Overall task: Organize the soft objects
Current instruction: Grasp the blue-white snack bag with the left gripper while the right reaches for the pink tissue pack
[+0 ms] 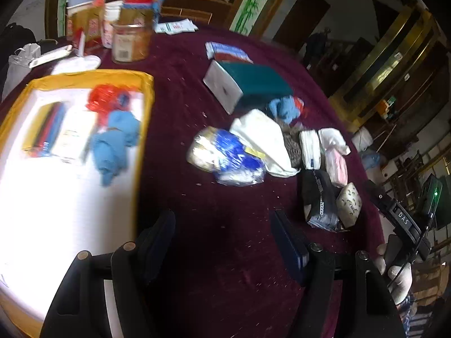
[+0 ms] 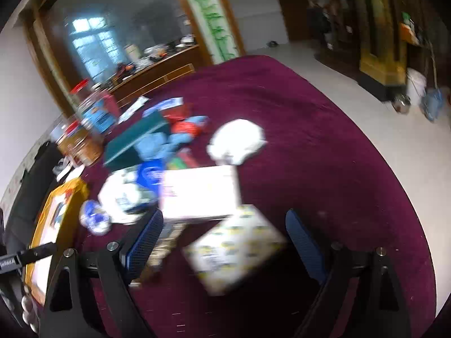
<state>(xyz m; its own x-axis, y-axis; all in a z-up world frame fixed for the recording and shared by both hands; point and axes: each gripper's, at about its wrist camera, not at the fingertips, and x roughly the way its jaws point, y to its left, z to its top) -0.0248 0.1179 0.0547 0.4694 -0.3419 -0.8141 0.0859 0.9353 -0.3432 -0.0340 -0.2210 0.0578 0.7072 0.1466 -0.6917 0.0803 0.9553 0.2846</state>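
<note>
A heap of soft packets, a white cloth bundle [image 1: 262, 138] among them, lies on the maroon velvet surface [image 1: 197, 211], right of the yellow-rimmed white tray [image 1: 146, 84] holding blue socks [image 1: 112, 146]. Left gripper [image 1: 222, 242] fingers gape, empty. Right gripper [image 2: 225, 242] fingers stand wide around a blurred patterned tissue pack [image 2: 236, 248], seemingly untouched.

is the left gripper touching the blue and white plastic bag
Apart. The left wrist view shows the left gripper open with nothing between its fingers, and bare maroon tablecloth between them and the bag.
</note>
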